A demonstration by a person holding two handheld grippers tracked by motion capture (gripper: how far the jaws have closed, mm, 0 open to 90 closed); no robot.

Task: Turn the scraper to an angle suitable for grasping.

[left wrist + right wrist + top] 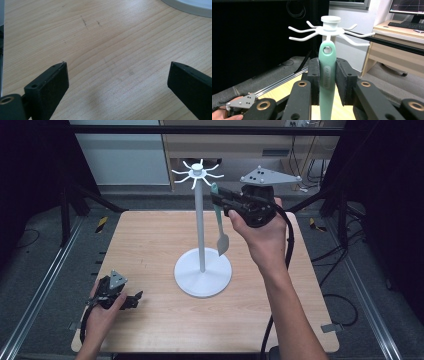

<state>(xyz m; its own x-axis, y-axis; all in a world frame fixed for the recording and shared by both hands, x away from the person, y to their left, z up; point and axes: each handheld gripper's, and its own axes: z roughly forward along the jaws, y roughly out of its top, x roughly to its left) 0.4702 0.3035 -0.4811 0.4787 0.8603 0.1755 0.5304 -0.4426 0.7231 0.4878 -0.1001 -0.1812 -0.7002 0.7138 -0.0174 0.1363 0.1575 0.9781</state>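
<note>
Over the wooden table (150, 250), my right fingers (327, 75) clamp the green spatula (327, 75) at the white rack's (199, 220) hook, left fingers (117, 82) apart; a tilt could miss its hole.

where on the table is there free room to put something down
Bare wood lies left of the white stand, between its base and the table's far-left corner, and along the near edge right of the left gripper. It is crowded by the pole, where the right gripper holds the green utensil.
</note>
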